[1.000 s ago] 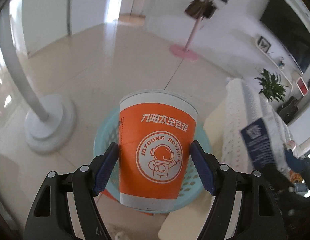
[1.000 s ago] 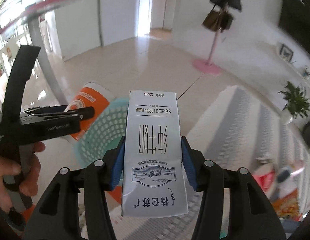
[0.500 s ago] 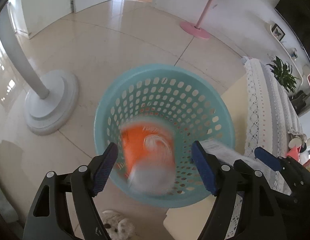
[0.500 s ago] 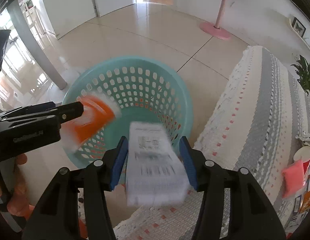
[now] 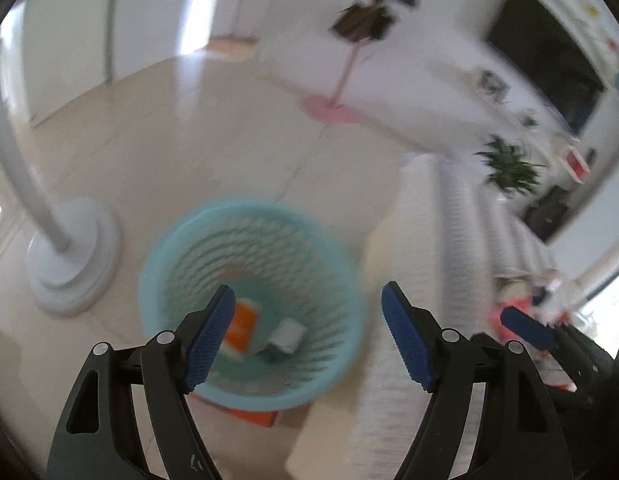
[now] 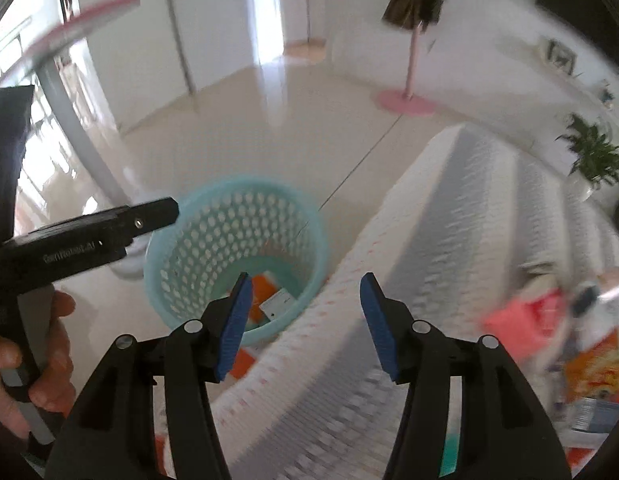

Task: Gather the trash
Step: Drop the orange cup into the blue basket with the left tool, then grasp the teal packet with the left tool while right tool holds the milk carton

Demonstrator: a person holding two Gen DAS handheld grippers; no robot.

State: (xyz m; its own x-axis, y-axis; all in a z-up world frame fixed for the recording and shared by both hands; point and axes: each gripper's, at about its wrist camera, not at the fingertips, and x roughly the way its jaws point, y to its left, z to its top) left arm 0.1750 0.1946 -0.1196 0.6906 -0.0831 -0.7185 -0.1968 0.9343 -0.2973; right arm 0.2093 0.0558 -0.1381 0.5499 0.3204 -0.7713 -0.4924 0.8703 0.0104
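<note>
A turquoise perforated basket (image 5: 181, 248) stands on the floor; it also shows in the right wrist view (image 6: 213, 224). An orange paper cup (image 5: 241, 330) and a white milk carton (image 5: 285, 338) lie at its bottom, the cup (image 6: 263, 284) and carton (image 6: 279, 304) seen from the right too. My left gripper (image 5: 307, 338) is open and empty above the basket's near rim. My right gripper (image 6: 305, 322) is open and empty above the basket's right edge. The left gripper's body (image 6: 89, 236) shows at the left of the right wrist view.
A table with a white lace cloth (image 6: 449, 240) lies right of the basket, with more litter (image 6: 549, 320) on its far right end. A white lamp base (image 5: 69, 256) stands left of the basket. A pink coat stand (image 6: 405, 100) is far back.
Both grippers let go: the orange cup and the milk carton dropped into the basket and now lie at its bottom. Both views have tilted up and drawn back.
</note>
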